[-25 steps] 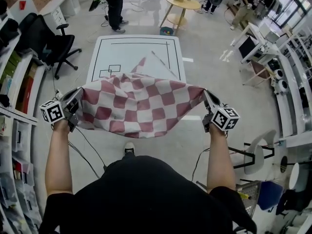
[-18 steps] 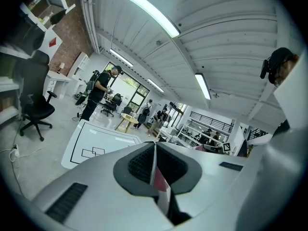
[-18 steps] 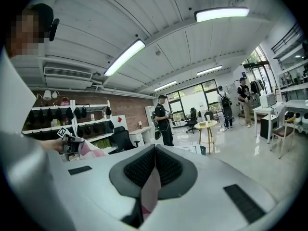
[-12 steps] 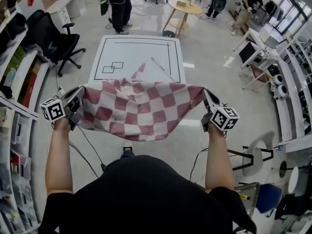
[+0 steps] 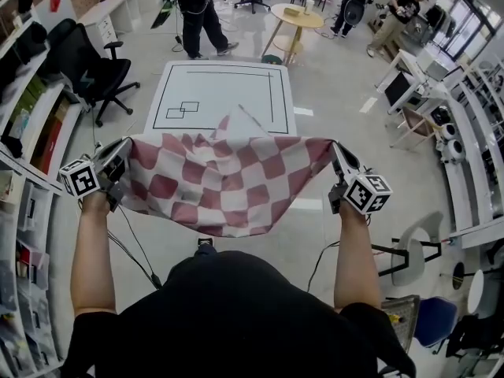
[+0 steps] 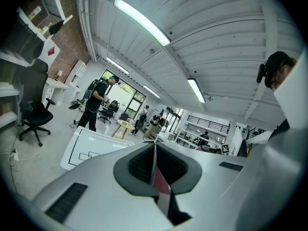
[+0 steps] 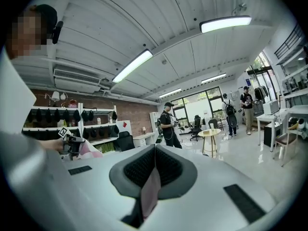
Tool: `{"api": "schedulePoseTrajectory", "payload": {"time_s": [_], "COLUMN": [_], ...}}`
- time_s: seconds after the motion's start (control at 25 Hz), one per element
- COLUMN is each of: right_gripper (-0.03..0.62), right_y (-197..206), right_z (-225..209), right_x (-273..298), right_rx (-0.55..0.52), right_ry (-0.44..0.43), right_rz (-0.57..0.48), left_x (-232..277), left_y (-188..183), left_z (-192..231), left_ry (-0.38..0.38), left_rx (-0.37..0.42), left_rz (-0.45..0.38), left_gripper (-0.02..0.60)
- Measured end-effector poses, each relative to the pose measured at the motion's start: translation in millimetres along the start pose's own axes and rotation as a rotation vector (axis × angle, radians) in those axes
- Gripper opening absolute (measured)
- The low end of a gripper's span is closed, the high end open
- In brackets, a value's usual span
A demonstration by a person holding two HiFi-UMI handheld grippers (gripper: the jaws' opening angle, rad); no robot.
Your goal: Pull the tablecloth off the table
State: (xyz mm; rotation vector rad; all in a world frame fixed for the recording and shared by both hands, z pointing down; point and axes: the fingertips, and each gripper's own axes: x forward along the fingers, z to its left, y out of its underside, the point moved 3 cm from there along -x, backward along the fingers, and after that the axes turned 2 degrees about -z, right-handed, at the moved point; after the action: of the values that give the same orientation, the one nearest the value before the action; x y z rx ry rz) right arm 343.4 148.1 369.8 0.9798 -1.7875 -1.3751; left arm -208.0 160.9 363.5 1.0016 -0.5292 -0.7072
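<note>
The head view alone shows the whole tablecloth (image 5: 224, 183): a soft cloth in red-and-white checks, stretched in a sagging span between the two arms, with its lower edge drooping in loose folds in front of the person's dark shirt. Its far edge rises in a small peak over the near edge of the counter (image 5: 236, 85), a white rectangular top marked with thin black lines. From here it cannot be told whether that peak touches the counter. The rest of the counter lies bare beyond the cloth.

The left hand-held gripper (image 5: 124, 146) holds the cloth's left corner and the right hand-held gripper (image 5: 335, 148) its right corner, each with a marker cube at its near end.

The gripper views show what the head view cannot, namely the jaws themselves. In the left gripper view the dark ribbed pads (image 6: 140, 165) are pressed together on a thin fold of red and white fabric. In the right gripper view the pads are likewise closed on a pale pink fold, and the other gripper with its bunched cloth shows far to the left.

Farther off stand a round wooden table (image 5: 297, 10), a black office chair (image 5: 94, 69) and a standing person (image 5: 197, 14).
</note>
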Motion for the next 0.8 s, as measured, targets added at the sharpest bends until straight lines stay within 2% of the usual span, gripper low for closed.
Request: {"api": "schedulePoseTrajectory", "payload": {"time_s": [0.4, 0.8], "right_gripper": [0.029, 0.029], "right_y": [-55, -127], "right_z": [29, 35], "right_x": [-25, -53], "right_rx": [-0.059, -0.088], "right_ry": [-0.055, -0.051], "right_rz": [-0.092, -0.215], "left_x": [12, -6], "left_y": [-40, -94], "left_z": [-63, -89], "left_ry": [0.091, 0.146], "left_rx": [0.071, 0.060], "left_rz": [-0.054, -0.145], "left_gripper": [0.023, 0.023]}}
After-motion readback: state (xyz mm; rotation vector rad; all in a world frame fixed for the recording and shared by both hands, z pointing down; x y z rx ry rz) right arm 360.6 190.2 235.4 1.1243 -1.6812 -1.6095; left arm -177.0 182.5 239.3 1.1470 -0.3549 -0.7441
